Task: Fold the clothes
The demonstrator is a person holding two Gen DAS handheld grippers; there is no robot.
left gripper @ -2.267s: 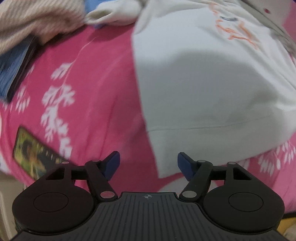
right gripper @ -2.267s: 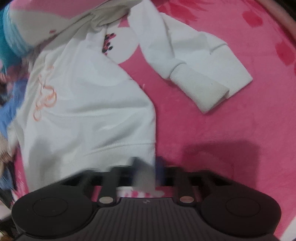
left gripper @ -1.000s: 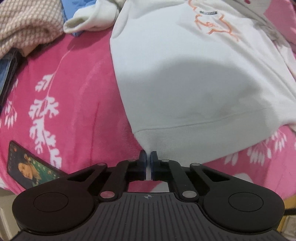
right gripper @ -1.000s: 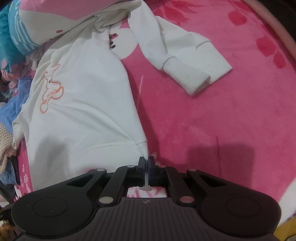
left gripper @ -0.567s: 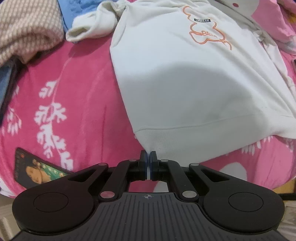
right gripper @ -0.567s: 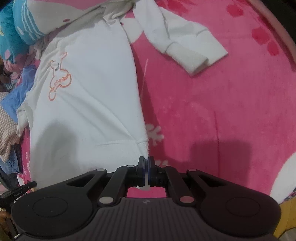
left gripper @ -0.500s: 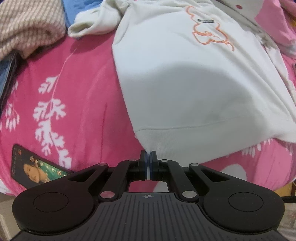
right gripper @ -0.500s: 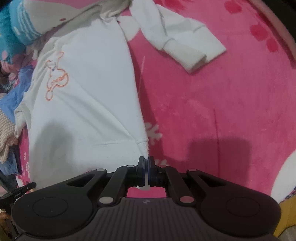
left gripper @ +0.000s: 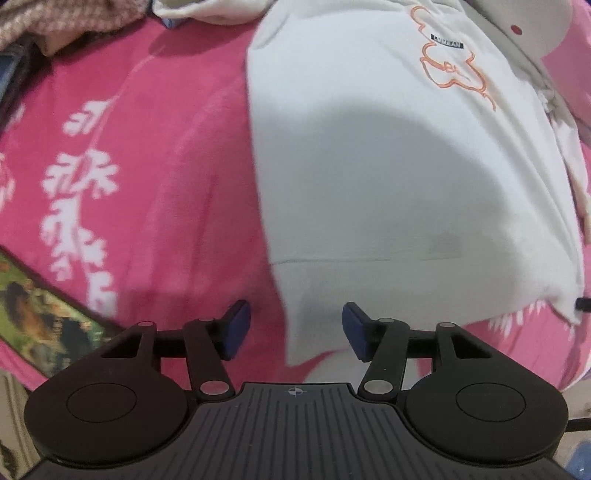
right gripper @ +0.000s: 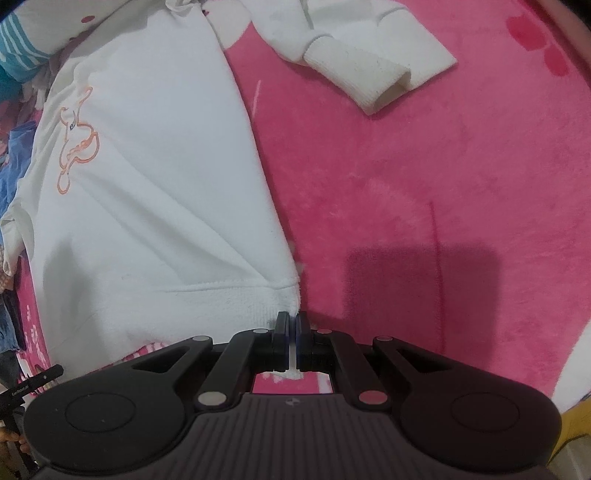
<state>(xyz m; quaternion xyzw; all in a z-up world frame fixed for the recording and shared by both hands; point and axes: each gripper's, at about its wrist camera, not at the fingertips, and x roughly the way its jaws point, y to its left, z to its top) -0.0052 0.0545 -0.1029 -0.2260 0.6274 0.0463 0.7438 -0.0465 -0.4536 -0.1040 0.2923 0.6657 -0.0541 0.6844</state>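
Our left gripper [left gripper: 293, 328] pointed steeply down w/ its jaws opening; the blue pads [left gripper: 236, 328] stood apart and pressed on nothing. The near-left corner of the white sweatshirt [left gripper: 388, 177] lay between them on the bedding, its ribbed hem [left gripper: 369, 284] loose, no pad touching it as far as we could tell. That view was blurred, so fine detail at the corner was lost.

Our right gripper [right gripper: 291, 339] was clamped tight on the sweatshirt's [right gripper: 155, 177] near-right hem corner; a thin strip of white cloth showed between the closed pads and a bit poked out below them. Creases ran from that corner up across the body.

Further out, the sweatshirt lay face up on the pink blanket [right gripper: 406, 177], hem near us, collar at the far end. An orange outline print [left gripper: 454, 70] w/ a small dark label sat on the chest. The right sleeve [right gripper: 354, 51] lay folded over on the blanket at far right, ribbed cuff open toward us, apart from the body.

In the left view the blanket [left gripper: 166, 147] showed white leaf motifs [left gripper: 77, 206]. A picture card [left gripper: 44, 314] lay at near left, well clear of the sweatshirt. A beige knit garment [left gripper: 55, 18] was bunched at far left. In the right view, blue cloth [right gripper: 14, 155] and a teal-striped item [right gripper: 18, 40] sat by the far-left edge.
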